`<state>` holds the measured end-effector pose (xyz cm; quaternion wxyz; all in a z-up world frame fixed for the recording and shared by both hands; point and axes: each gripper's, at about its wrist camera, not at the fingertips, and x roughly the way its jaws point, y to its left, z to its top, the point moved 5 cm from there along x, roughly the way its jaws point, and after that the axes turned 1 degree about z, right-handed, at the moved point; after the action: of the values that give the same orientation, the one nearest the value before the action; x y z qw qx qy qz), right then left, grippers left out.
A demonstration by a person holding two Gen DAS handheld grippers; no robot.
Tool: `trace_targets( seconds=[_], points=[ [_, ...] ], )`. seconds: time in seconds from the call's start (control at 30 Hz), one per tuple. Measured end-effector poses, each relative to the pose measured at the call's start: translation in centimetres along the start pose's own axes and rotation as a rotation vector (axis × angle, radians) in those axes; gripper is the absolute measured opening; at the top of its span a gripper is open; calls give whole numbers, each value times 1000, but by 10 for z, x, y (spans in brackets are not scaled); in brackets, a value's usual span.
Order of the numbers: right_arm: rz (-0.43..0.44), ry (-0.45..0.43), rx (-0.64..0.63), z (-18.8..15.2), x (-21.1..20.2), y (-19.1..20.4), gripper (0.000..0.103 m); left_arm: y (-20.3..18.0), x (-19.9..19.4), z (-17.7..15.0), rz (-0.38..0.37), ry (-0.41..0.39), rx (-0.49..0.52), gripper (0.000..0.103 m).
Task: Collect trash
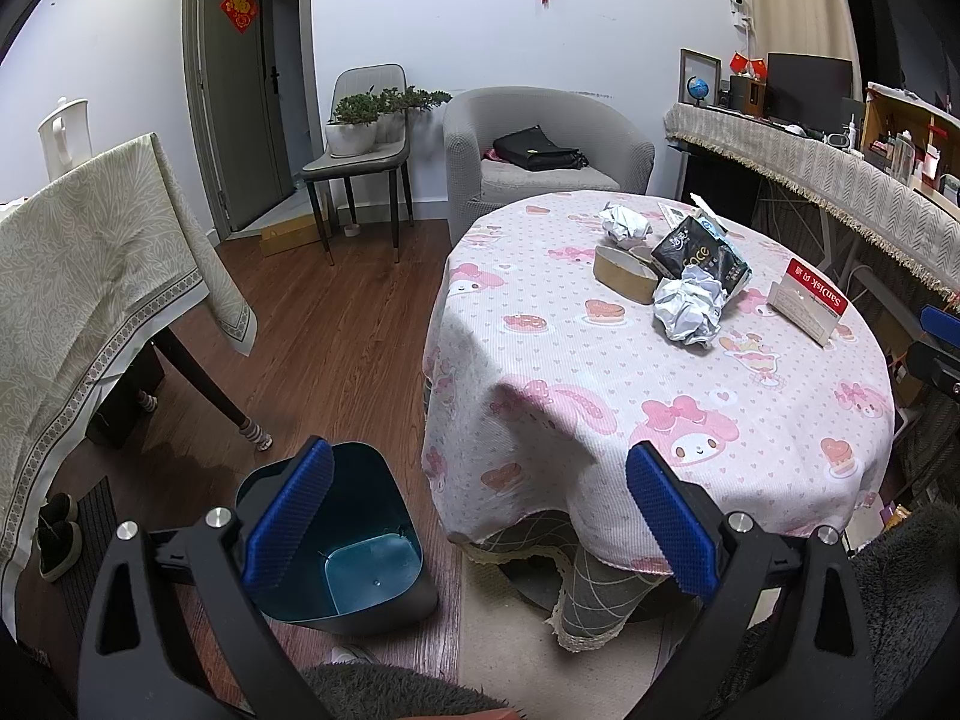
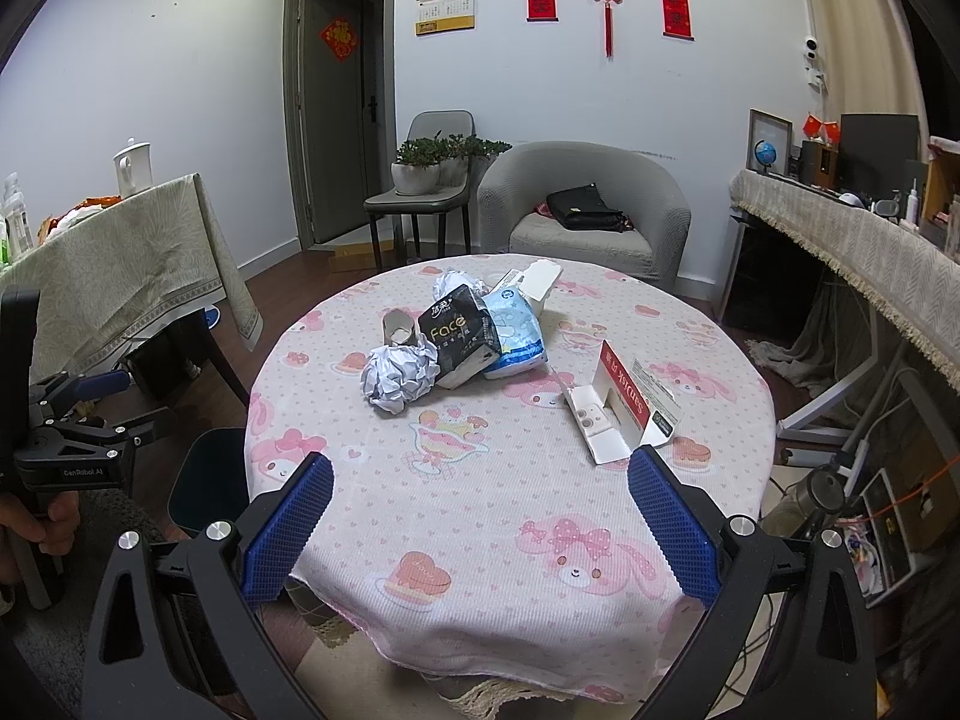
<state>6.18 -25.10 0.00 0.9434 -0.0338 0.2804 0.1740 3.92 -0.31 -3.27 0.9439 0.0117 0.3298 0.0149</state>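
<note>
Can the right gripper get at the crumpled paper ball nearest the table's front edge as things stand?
Probably yes. The right gripper is open, holds nothing, and only bare tablecloth lies between it and the crumpled paper ball. The black tissue pack touches the ball's far side only.

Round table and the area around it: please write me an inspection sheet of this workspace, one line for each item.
Surface: round table under a pink cartoon tablecloth.
Job's things: crumpled paper ball, black Face tissue pack, blue tissue pack, tape roll core, opened SanDisk box; bin on the floor, empty.
Clutter: second paper ball.
Grippers: left tool and right tool open, holding nothing.
Cables: some on the floor at right.
Surroundings: armchair with black bag.
</note>
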Motion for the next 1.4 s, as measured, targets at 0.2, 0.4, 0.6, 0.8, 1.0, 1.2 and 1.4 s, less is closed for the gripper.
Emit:
trace_targets(
  seconds=[0.2,0.4,0.6,0.8,1.0,1.2,1.4],
  points=[
    [-1,1,-1,0,0,0,100,3,0,-1,4,-1,-12,100],
    [17,15,8,-1,2,-2,100,5,1,0,8,3,-9,100],
    [6,-11,55,-2,-9,-17,100,0,-4,6,1,-13,9,99],
    [-6,-15,43,0,-10,-23,100,-13,-1,15,-51,-31,34,98],
    [-7,2,50,4,-4,-32,99,-29,13,26,-120,-27,21,87],
    [10,2,101,6,1,-53,92,-57,34,43,-206,-13,47,78],
    [13,5,126,6,5,-72,91,-90,58,52,-281,23,117,66]
  ],
)
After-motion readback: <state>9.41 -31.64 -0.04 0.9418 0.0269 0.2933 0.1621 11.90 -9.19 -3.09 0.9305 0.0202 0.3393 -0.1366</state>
